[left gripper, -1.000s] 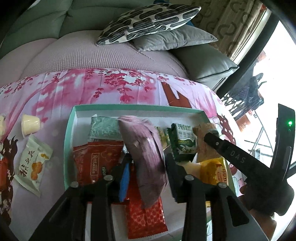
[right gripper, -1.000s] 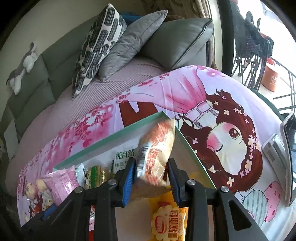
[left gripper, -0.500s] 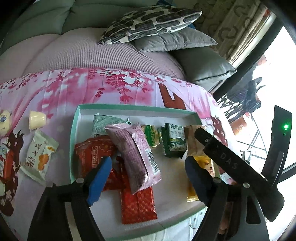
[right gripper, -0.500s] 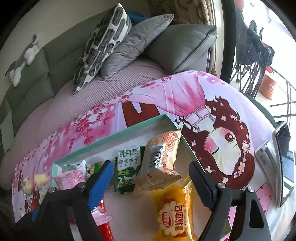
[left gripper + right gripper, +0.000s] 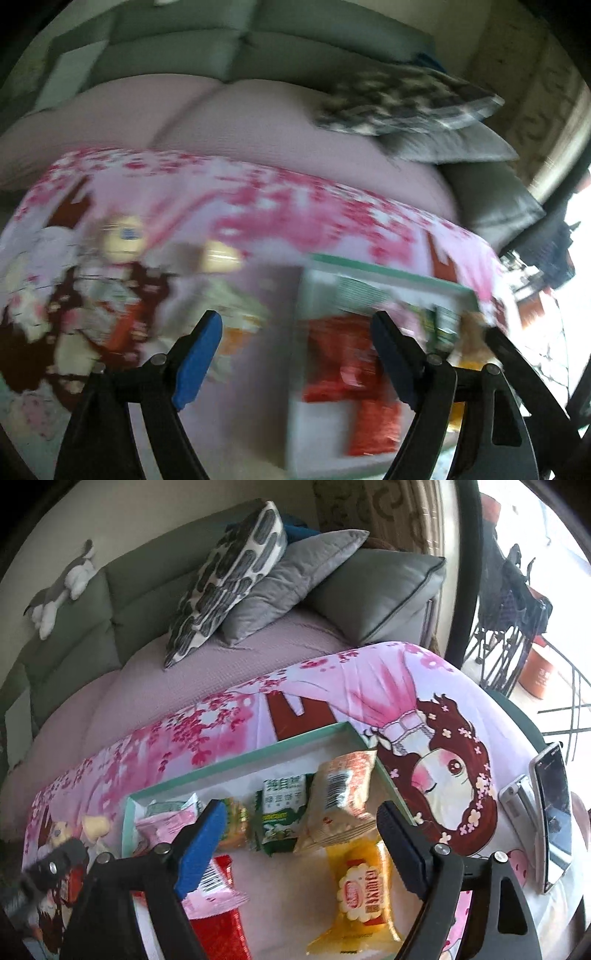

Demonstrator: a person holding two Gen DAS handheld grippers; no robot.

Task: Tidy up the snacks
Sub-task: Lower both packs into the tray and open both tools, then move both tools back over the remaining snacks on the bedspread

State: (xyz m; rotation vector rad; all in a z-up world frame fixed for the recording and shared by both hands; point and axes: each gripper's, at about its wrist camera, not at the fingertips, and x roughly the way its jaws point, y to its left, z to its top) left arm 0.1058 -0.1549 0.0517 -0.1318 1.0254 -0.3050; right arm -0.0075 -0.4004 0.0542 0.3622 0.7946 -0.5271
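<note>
Right wrist view shows a table under a pink cartoon-print cloth (image 5: 424, 686), with a grey-green sofa (image 5: 122, 590) behind it carrying a mauve seat cover; three cushions lean at the sofa's right end, one spotted (image 5: 229, 576) and two plain grey; a plush toy (image 5: 62, 587) lies on the sofa back; a phone (image 5: 552, 812) stands propped on a holder at the cloth's right edge, with bright window light beyond; a shallow teal-rimmed tray (image 5: 314, 736) sits on the cloth and holds the snacks. The right gripper (image 5: 303, 843) hangs over the tray with its jaws spread wide and nothing between them; just beyond its fingers an orange-and-white packet (image 5: 343, 801) lies with its long axis running away from the camera, barcode up, overlapping the top of a yellow packet (image 5: 364, 893) whose long axis runs the same way; one green biscuit packet (image 5: 280, 812) lies beside it, also lengthwise away; one pink packet (image 5: 166, 823) and one red packet (image 5: 218, 926) lie toward the tray's left. Left wrist view is heavily blurred; the left gripper (image 5: 295, 358) is likewise spread and empty, straddling the tray's left wall (image 5: 388, 271), with red packets (image 5: 343, 365) inside and loose snacks on the cloth to the left, too smeared to count.
</note>
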